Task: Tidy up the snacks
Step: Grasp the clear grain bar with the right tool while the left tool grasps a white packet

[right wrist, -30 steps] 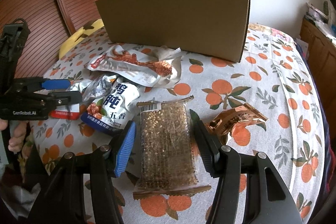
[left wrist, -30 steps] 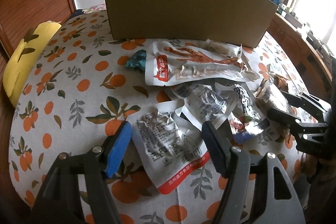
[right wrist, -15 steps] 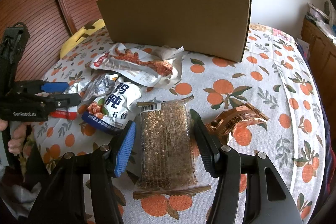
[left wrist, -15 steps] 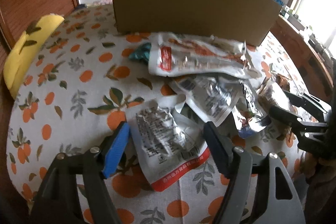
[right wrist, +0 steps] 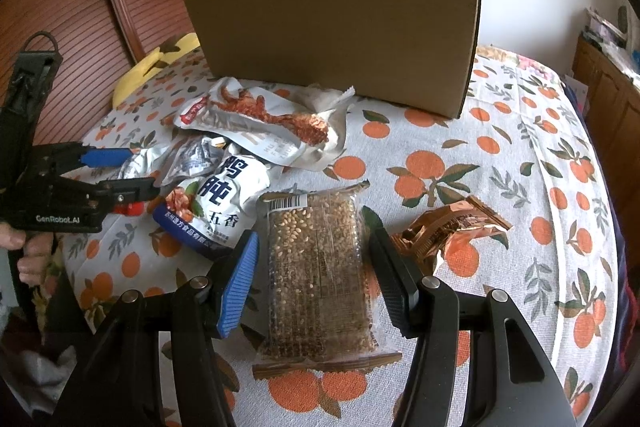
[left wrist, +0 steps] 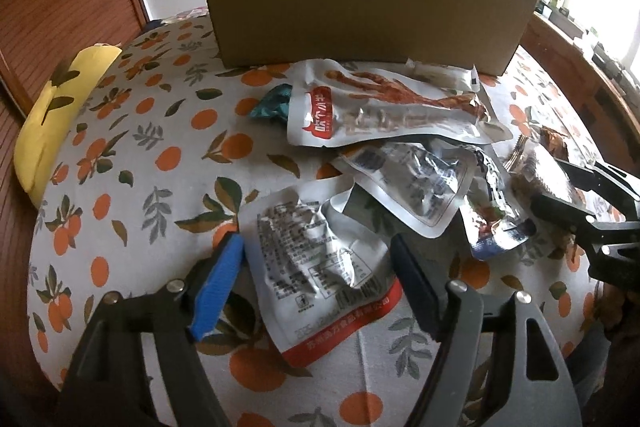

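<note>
Left hand-held gripper [left wrist: 316, 275] wide, straddling silver snack pouch [left wrist: 320, 263], pads clear of it. Right hand-held gripper [right wrist: 314, 273] half-spread, flanking sesame bar pack [right wrist: 318, 275], no contact seen. Both packs flat on orange-print tabletop [right wrist: 500, 155], before cardboard box [right wrist: 340, 35].

Each tool is showing a black plastic frame with silver screws, one blue pad and one black pad: left tool [left wrist: 316, 283], right tool [right wrist: 314, 275]. White lettering is marking the left tool's side.
</note>
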A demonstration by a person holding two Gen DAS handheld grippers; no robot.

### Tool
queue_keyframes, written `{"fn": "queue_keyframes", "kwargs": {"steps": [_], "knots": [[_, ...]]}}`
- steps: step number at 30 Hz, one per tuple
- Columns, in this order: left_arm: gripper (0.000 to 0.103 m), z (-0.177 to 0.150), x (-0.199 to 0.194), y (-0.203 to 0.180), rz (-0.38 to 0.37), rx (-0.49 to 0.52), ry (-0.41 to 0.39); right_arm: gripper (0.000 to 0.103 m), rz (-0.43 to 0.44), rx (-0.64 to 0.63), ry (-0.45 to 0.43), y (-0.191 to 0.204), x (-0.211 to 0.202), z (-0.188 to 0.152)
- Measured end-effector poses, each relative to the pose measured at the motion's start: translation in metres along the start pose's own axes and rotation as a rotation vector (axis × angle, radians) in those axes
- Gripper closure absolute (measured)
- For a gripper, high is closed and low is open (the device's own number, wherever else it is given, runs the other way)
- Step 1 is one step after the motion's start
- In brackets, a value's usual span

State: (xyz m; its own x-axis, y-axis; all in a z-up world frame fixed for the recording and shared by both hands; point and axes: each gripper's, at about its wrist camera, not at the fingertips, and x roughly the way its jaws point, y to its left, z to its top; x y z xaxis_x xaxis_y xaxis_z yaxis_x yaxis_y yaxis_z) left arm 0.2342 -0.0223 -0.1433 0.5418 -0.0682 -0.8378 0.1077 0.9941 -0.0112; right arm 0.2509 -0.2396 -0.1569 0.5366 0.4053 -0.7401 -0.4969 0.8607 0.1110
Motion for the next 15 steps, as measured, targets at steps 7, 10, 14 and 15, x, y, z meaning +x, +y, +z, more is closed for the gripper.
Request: {"fn": "queue_keyframes", "kwargs": {"steps": [7,10,14,15], "knots": [[0.043,-0.005,-0.007,0.003,-0.028,-0.007,-0.030,0.045,0.001,0.000,0.000,0.000,0.000,0.000],[0.045,-0.008,-0.010,0.005,-0.049,-0.006,-0.032,0.045,0.000,-0.001,0.001,0.000,0.000,0.000],[0.045,-0.009,-0.016,0.012,-0.091,-0.037,-0.038,0.045,-0.001,-0.002,0.000,0.000,0.000,0.000],[0.045,-0.009,-0.017,0.013,-0.099,-0.043,-0.039,0.046,-0.005,0.000,0.003,0.000,0.000,0.001]]}}
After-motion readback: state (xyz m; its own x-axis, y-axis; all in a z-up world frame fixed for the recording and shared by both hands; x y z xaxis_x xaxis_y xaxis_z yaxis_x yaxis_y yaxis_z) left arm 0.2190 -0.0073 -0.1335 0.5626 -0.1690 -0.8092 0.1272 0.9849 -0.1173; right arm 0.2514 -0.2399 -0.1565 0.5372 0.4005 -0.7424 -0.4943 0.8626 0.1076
